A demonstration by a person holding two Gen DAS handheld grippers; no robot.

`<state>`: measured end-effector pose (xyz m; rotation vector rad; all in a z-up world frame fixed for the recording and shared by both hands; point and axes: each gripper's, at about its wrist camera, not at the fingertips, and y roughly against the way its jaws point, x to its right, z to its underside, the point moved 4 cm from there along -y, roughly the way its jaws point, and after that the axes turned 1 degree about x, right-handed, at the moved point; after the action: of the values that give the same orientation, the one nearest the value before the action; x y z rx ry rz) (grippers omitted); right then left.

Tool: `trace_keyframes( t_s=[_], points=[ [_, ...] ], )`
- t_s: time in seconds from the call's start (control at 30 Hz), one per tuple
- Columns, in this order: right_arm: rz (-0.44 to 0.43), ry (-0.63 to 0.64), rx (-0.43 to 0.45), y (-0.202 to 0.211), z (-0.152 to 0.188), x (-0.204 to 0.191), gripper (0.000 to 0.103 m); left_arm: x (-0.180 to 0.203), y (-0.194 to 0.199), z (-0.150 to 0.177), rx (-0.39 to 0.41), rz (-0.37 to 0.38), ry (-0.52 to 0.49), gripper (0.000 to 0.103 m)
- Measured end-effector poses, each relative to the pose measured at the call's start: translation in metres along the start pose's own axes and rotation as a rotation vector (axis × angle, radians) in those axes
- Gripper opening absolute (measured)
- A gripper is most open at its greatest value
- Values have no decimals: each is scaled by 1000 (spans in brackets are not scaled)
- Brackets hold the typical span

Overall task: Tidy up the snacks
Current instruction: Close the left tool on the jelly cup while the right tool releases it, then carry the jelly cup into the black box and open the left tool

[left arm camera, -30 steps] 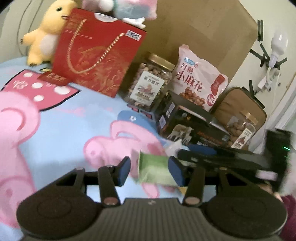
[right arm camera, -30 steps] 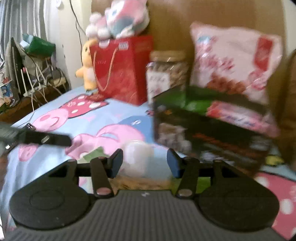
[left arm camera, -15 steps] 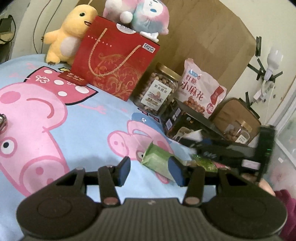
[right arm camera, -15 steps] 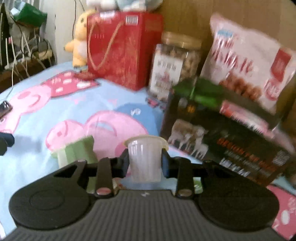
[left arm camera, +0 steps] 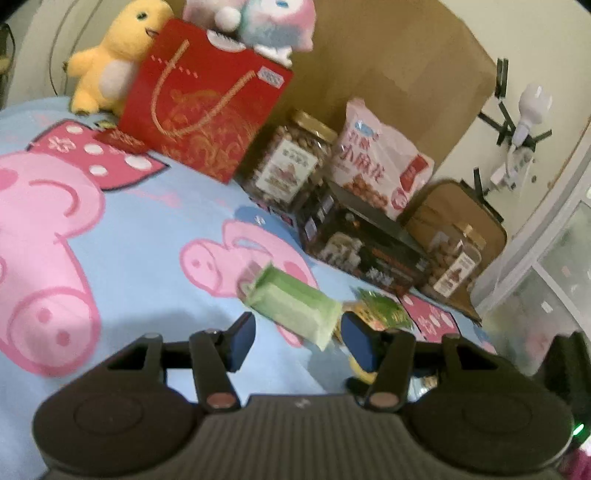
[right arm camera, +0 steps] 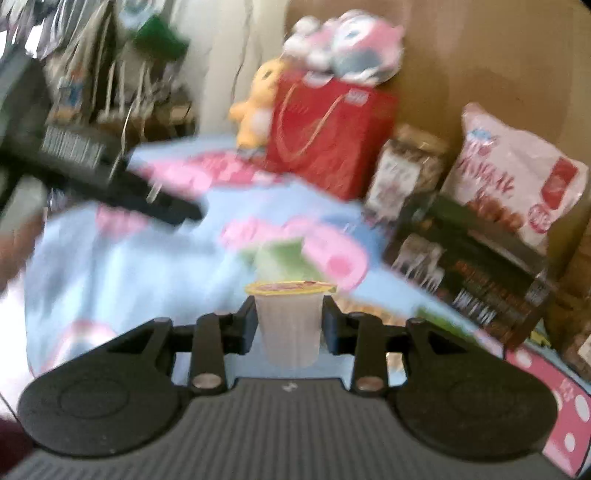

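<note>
**Jelly cup gripped on the right, green packet loose before the left**

The right tongs point(right arm camera: 289, 319) were closed on a small translucent jelly cup point(right arm camera: 289, 326) with a yellow-rimmed foil lid, one finger pressed against each side of it; the cup stood upright and was raised clear of the bed point(right arm camera: 122, 258). The right wrist view was heavily blurred.

The left tongs point(left arm camera: 297, 341) stood wide apart with nothing held. Just ahead of them a green snack packet point(left arm camera: 291, 304) lay tilted on the pig-patterned blue sheet point(left arm camera: 147, 221), its near corner reaching into the gap between the fingers; whether it touched either finger could not be told. Beside that packet, to its right, lay a smaller green-and-yellow wrapper point(left arm camera: 382, 310).

Along the back, against a brown cardboard panel point(left arm camera: 388, 66), stood a red gift bag point(left arm camera: 207, 99), a clear jar of nuts point(left arm camera: 291, 162) with a gold lid, a pink-and-white snack bag point(left arm camera: 380, 162) and, in front of it, an open dark box point(left arm camera: 364, 247). A second jar point(left arm camera: 458, 262) stood further right. A yellow plush toy point(left arm camera: 114, 59) sat left of the gift bag, and a pink-and-blue plush point(left arm camera: 258, 22) rested on top.
</note>
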<state>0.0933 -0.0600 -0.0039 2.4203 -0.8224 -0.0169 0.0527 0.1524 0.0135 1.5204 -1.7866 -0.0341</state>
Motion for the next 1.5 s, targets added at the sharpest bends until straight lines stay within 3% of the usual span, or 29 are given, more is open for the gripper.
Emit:
trace_keyframes(
  t_s=[0.07,0.17,0.3,0.4,0.6,0.83,0.97,1.07,1.2,1.5],
  points=[
    [13,6,-1,-6,9,-5,40,6,-6,3,-22,-1,-13,52],
    [23,-13,20,-6,15,-5,54,16,-12,7,-46,10,-40,52],
    [22,-46,35,7,21,-1,55,32,-27,16,-91,39,-82,53],
    [20,-63,33,11,27,-1,56,44,-38,24,-129,62,-115,60],
    [-4,-75,25,3,24,-2,56,47,-47,34,-163,32,-140,63],
    [-78,-69,27,1,19,-13,56,27,-35,28,-143,21,-90,63],
    [-107,-71,20,-3,16,-17,65,35,-50,29,-178,19,-126,46],
    [-120,-101,-3,-10,12,-14,68,38,-53,30,-155,17,-141,46],
    [-112,-141,-17,-15,8,-10,60,31,-51,30,-146,31,-112,46],
    [-101,-145,-11,-18,8,-11,61,27,-58,32,-134,73,-82,48]
  ],
)
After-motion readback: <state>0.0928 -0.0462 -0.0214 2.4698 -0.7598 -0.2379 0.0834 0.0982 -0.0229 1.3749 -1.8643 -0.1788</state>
